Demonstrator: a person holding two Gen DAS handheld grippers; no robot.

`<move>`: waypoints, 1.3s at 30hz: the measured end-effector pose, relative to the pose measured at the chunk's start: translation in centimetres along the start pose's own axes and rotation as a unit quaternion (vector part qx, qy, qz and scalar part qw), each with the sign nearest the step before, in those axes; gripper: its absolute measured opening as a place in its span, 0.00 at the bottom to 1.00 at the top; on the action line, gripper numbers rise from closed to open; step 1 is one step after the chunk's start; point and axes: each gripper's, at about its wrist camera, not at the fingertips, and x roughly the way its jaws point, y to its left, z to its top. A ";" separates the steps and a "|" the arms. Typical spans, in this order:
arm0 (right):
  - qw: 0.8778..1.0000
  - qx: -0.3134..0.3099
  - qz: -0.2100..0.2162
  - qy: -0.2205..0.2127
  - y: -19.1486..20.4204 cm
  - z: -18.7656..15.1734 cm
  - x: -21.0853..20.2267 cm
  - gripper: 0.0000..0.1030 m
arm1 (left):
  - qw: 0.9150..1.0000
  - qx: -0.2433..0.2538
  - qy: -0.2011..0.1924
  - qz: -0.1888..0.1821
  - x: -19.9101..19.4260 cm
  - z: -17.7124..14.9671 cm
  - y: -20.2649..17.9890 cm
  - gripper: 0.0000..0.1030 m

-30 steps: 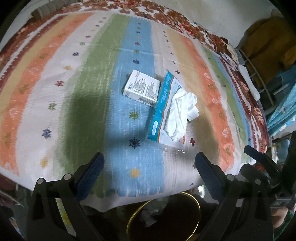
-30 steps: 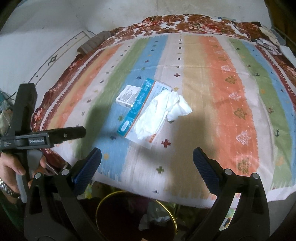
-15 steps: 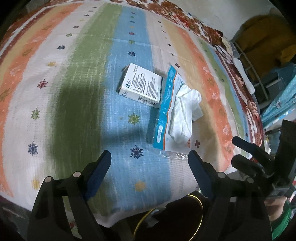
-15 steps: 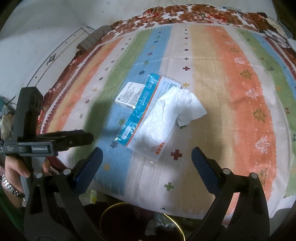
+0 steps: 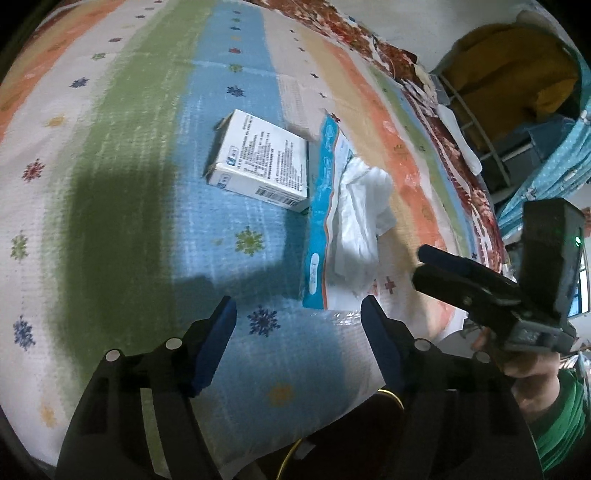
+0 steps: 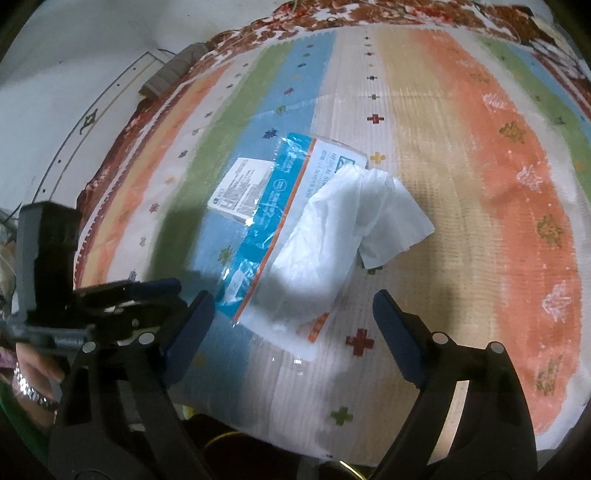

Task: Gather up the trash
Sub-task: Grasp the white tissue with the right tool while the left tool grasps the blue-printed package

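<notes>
White box (image 5: 260, 162) beside blue packet (image 6: 273, 221) — crumpled tissue (image 6: 343, 225) atop (flat).

A striped woven cloth (image 5: 155, 155) in green, blue, cream and orange bands with small snowflake and cross motifs covers the table, a floral red-brown cloth (image 6: 406, 14) edging its far side, and a mustard-yellow garment (image 5: 509, 66) hangs beyond that edge

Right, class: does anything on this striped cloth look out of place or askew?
Yes: three bits of litter lie askew mid-cloth. A white printed cardboard box sits slantwise beside a blue-edged clear plastic wrapper, and a crumpled white tissue sprawls on the wrapper, spilling over its edge. Nothing looks damaged or wet.
</notes>
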 end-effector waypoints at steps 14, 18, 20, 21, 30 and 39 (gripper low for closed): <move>0.999 -0.002 -0.012 0.030 -0.2 1.7 4.5 0.47 | 1.000 0.008 0.013 -0.022 2.6 0.5 0.2 0.38; 0.999 -0.008 -0.014 0.038 0.2 1.8 5.4 0.34 | 0.999 0.021 0.024 -0.022 3.4 0.3 -0.4 0.22; 0.999 -0.014 -0.019 0.038 0.4 1.7 5.6 0.28 | 0.999 0.029 0.024 -0.015 3.5 0.5 -0.8 0.10; 0.999 -0.015 -0.018 0.039 0.4 1.7 5.6 0.23 | 0.999 0.028 0.021 -0.020 3.4 0.7 -1.0 0.09; 0.999 -0.035 -0.019 0.033 1.1 1.6 4.4 0.05 | 1.000 0.016 0.000 0.001 2.0 1.3 -1.2 0.02; 0.998 -0.047 -0.038 0.021 0.5 1.5 1.8 0.05 | 0.999 0.016 -0.023 0.015 0.3 1.8 -2.5 0.00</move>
